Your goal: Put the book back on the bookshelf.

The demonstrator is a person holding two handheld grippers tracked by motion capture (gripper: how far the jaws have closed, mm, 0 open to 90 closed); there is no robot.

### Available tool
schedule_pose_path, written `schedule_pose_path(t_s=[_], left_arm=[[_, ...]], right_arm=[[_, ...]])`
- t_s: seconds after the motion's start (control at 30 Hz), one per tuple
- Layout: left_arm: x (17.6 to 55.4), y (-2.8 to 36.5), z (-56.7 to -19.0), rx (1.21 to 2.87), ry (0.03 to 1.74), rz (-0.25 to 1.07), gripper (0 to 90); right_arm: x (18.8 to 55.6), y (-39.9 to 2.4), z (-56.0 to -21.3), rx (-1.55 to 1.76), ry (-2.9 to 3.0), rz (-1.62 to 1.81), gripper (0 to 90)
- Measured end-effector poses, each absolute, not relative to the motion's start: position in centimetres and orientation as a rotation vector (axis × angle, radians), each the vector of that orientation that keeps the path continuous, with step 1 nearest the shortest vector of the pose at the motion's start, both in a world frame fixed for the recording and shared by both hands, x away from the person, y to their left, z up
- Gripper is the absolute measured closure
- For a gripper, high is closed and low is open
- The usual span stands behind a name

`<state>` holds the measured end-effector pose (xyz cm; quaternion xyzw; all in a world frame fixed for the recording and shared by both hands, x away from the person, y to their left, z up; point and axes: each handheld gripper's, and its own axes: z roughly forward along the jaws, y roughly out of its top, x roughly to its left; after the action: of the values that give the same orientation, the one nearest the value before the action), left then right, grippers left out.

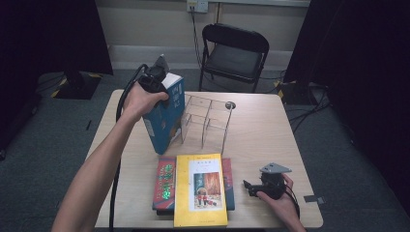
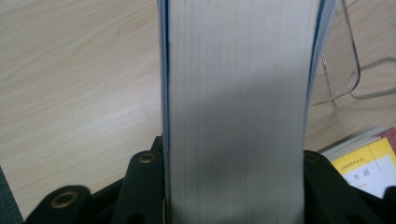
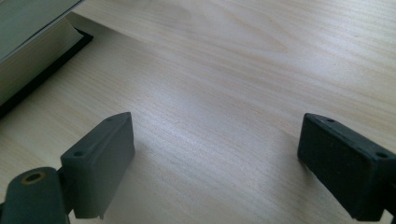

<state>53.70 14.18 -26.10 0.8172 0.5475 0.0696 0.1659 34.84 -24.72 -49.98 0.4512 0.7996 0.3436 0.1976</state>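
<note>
The left tongs (image 1: 162,79) are clamped on the top edge of a thick blue book (image 1: 167,118), which stands tilted on the table (image 1: 270,125) with its lower corner down on the wood; in the left gripper view the page block (image 2: 236,107) sits between the two jaws, a cover against each. Just beyond the book from those tongs stands a clear plastic rack (image 1: 208,121). The right tongs (image 1: 247,186) rest low over the table at the near right, jaws wide apart with bare wood between them. Beside them lies a yellow book (image 1: 200,191) on top of a red book (image 1: 164,181).
</note>
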Motion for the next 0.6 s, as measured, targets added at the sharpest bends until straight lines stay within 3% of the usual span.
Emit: schedule_pose_path(t_s=[0.6], left_arm=[[56.6, 13.9, -27.9, 2.314, 1.614, 0.169, 61.5]], right_arm=[[34.8, -24.7, -50.0, 1.252, 2.244, 0.965, 10.6]])
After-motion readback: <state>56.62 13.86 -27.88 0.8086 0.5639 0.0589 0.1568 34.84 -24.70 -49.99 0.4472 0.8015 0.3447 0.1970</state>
